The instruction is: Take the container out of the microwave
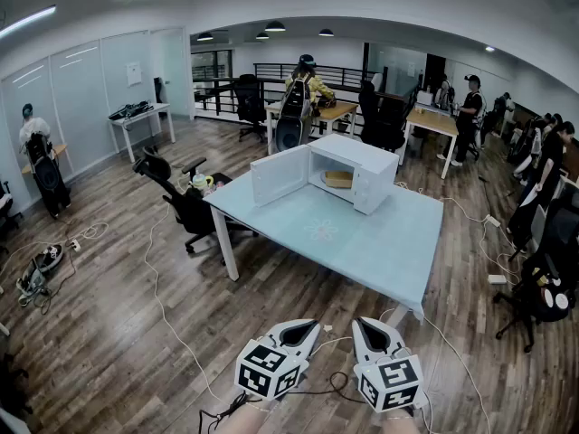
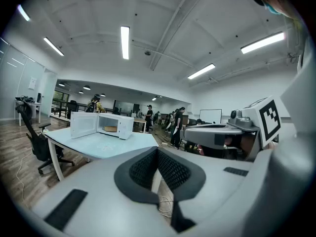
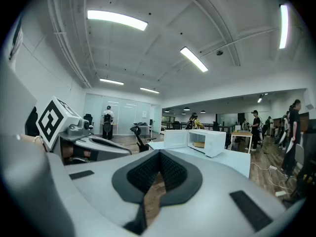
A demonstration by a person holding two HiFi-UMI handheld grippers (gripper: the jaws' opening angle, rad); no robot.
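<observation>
Office table (image 1: pixel 362 242) bears the open microwave (image 1: pixel 375 174), container (image 1: pixel 338 179) inside — left tongs (image 1: pixel 308 329) and right tongs (image 1: pixel 363 325) both closed, empty.

I see a pale blue desk (image 1: pixel 380 242) on white legs, standing on the wood floor (image 1: pixel 109 351). A white microwave (image 1: pixel 357 152) sits on the desk's far part, its door swung open. A faint flower mark (image 1: pixel 321 231) shows mid-top.

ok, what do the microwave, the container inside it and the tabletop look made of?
Microwave: white casing, smooth, faint sheen; painted metal or plastic, can't tell.
Container: tan, matte, perhaps wood or paperboard; too small to settle.
Tabletop: pale blue, smooth, with a faint flower print; likely laminate or a cover sheet.
</observation>
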